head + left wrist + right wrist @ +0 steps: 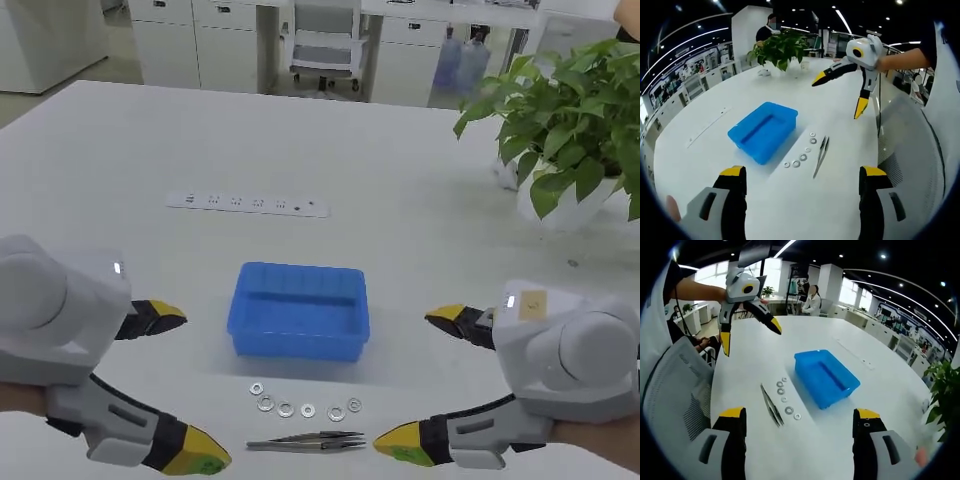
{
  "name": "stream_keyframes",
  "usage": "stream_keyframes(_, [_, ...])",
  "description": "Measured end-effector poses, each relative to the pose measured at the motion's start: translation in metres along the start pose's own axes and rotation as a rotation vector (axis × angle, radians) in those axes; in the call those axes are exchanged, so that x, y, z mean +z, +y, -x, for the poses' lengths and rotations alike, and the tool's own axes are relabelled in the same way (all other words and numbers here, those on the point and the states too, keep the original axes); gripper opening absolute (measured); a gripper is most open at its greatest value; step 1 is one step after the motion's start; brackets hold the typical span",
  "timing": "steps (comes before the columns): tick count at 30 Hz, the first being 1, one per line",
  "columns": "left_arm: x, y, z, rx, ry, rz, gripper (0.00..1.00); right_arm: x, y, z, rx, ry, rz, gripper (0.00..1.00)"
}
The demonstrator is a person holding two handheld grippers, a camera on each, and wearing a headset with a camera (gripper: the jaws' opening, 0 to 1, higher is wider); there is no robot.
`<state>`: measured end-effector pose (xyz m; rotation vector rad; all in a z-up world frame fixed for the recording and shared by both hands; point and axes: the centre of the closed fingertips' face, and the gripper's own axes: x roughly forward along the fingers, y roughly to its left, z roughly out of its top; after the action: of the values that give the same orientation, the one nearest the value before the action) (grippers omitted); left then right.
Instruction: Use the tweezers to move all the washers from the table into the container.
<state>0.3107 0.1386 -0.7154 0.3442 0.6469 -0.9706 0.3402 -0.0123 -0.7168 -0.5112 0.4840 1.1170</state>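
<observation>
Counter [150, 150]: white, flat and matt. It carries all the task items, in the gap between the two sets of jaws.

Container [298, 310]: blue open tray, apparently empty. It sits between the upper jaw tips of both grippers, on the far side of the washers.

Left gripper [195, 390]: jaws spread wide, holding nothing, hovering off the counter to one side of the work.

Right gripper [412, 382]: jaws likewise spread wide and empty. It faces the left gripper across the same gap.

Tweezers [307, 440]: lying flat on the counter between the two lower jaw tips, nearer the person than the washers. The long axis runs from one gripper towards the other.

Washers [308, 411]: six counted, in a shallow curved row between tweezers and container. They sit just beside the tweezers and clear of the tray. None has been transferred.

Assessment: the step in hand is taking up the tweezers.

Recommendations:
- Bring one gripper down with its jaws straddling the tweezers' two arms across their width, somewhere mid-length, so that closing the jaws also closes the tips.
- Keep the approach low and on the side away from the washers, as a careless sweep would scatter the row.
- A thin tool lying flat is likely to slide, so the other gripper may need to steady one end.
</observation>
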Motion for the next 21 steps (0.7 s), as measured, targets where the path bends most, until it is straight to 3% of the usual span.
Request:
stream_keyframes(8, [0.000, 0.001, -0.002, -0.003, 0.004, 0.002, 0.99, -0.007, 0.001, 0.001, -0.001, 0.018, -0.005, 0.89])
stream_keyframes(11, [0.001, 0.000, -0.003, -0.010, 0.001, 0.004, 0.99, -0.011, 0.006, 0.001, 0.004, 0.050, 0.086, 0.90])
stream_keyframes(18, [0.003, -0.003, -0.002, -0.022, -0.009, 0.006, 0.99, -0.011, 0.008, -0.005, 0.010, 0.038, 0.039, 0.90])
stream_keyframes(21, [-0.004, -0.001, -0.001, -0.012, 0.024, -0.025, 0.99, -0.011, 0.007, -0.004, 0.011, 0.037, 0.039, 0.90])
